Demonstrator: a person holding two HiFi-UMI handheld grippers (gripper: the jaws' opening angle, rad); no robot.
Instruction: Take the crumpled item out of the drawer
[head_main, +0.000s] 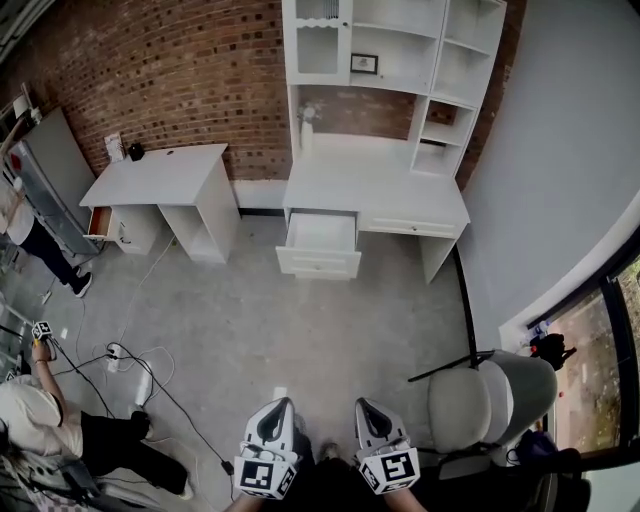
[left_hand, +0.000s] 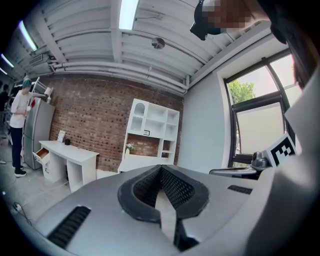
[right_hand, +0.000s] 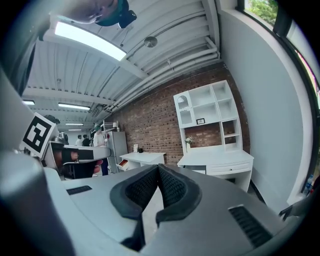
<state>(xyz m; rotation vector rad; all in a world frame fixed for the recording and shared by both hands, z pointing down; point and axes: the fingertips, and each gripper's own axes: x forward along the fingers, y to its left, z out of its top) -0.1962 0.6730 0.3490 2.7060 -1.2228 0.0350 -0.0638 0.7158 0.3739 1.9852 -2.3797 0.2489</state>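
The open white drawer (head_main: 320, 240) of the white hutch desk (head_main: 380, 185) lies far ahead, well apart from both tools; no crumpled item can be made out inside. The left tool (head_main: 276, 412) and right tool (head_main: 366, 412), near and equally placed, are both closed on nothing.

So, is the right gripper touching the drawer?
Apart. The head view shows the right gripper low in frame, with a wide stretch of floor between it and the open drawer.
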